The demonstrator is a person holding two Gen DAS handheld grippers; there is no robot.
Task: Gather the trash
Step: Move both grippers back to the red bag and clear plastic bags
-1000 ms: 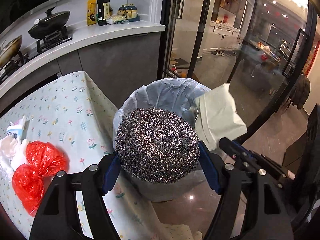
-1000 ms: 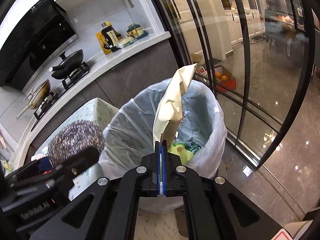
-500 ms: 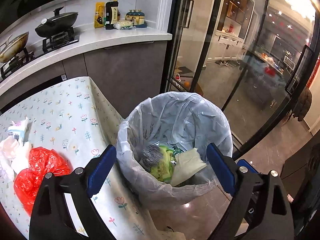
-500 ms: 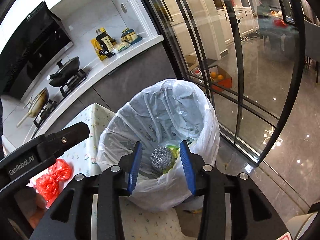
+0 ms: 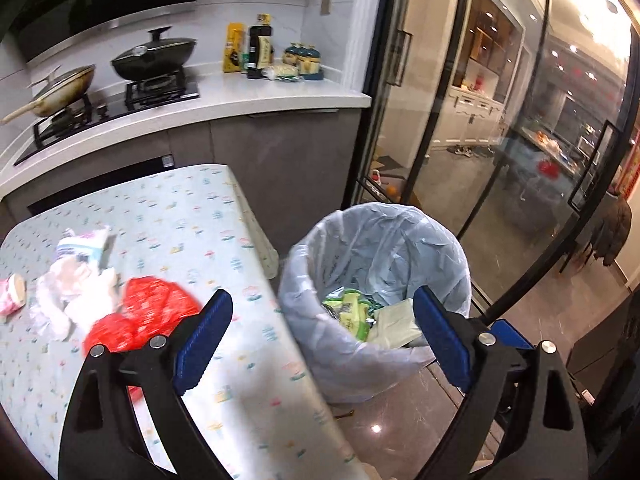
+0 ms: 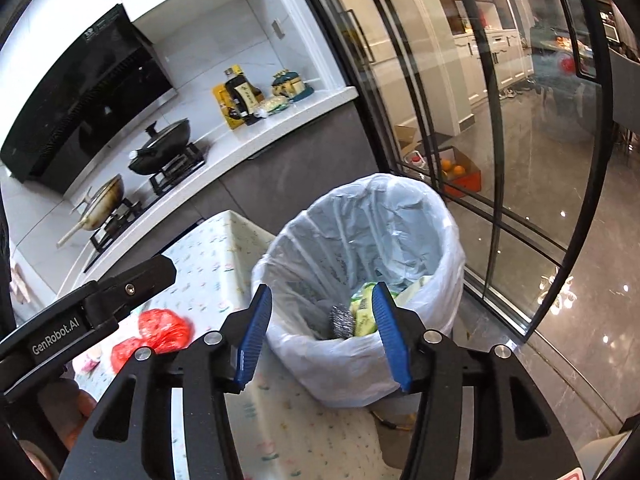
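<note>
A bin lined with a pale plastic bag [image 5: 380,240] [image 6: 360,216] stands on the floor beside the table. Inside lie a steel wool scourer [image 6: 342,320], green-yellow wrappers [image 5: 348,314] and a cream paper packet [image 5: 396,322]. On the flowered tablecloth [image 5: 180,208] lie a red plastic bag [image 5: 140,316] [image 6: 160,330], crumpled white wrappers [image 5: 76,276] and a small pink cup [image 5: 12,294]. My left gripper [image 5: 324,340] is open and empty, above the table edge and the bin. My right gripper [image 6: 320,332] is open and empty over the bin's near rim.
A kitchen counter [image 5: 240,96] with a hob, a black pan [image 5: 152,58], a wok and bottles runs behind the table. Glass sliding doors [image 5: 460,120] stand right of the bin. The left gripper's body [image 6: 80,312] shows at the left of the right wrist view.
Both grippers opened: the scourer dropped from the left and the cream packet from the right into the bin. The left gripper then swung left toward the table; the right opened wider.
</note>
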